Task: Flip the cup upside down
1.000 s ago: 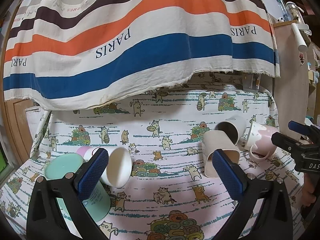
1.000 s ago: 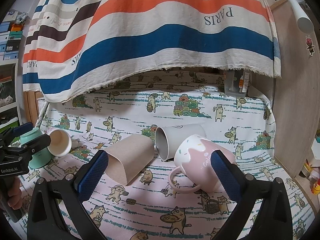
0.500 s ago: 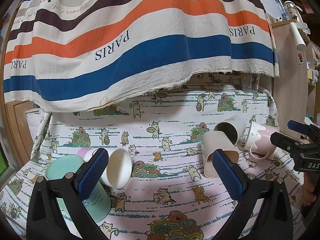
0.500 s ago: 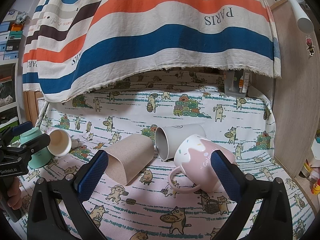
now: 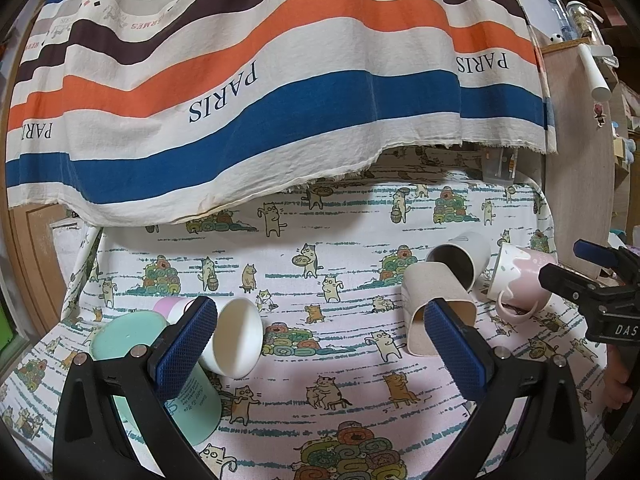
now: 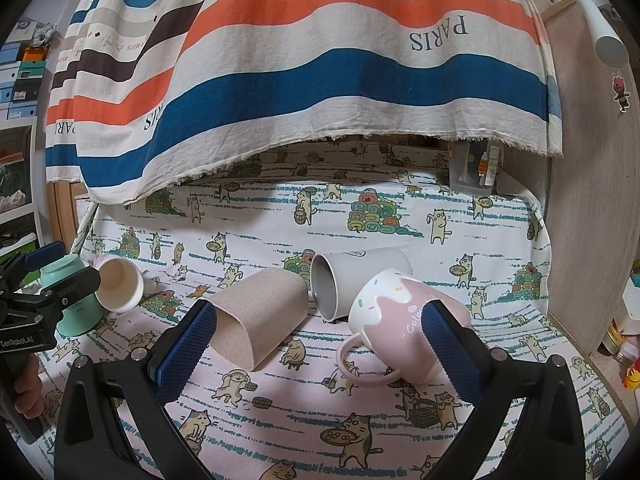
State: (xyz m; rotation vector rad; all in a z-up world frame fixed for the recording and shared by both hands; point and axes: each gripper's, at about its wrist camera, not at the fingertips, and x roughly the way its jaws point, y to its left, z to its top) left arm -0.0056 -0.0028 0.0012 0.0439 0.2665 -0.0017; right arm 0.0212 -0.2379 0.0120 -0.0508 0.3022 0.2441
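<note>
At frame centre, the beige cup [image 6: 258, 322], grey cup [image 6: 352, 280] and pink mug [image 6: 404, 320] lie tipped; both the left gripper [image 5: 320, 344] and the right gripper [image 6: 320, 344] gape wide, empty.

mid-table cloth [image 5: 320, 360] bare | tan cup [image 6: 256, 320], grey cup [image 6: 352, 280] touching right

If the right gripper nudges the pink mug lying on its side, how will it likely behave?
The pink mug looks like glazed ceramic, so it is probably heavy for its size and somewhat slippery. Its handle rests on the cat-print cloth, which should stop free rolling; it would more likely pivot. The grey cup close behind may get bumped.
</note>
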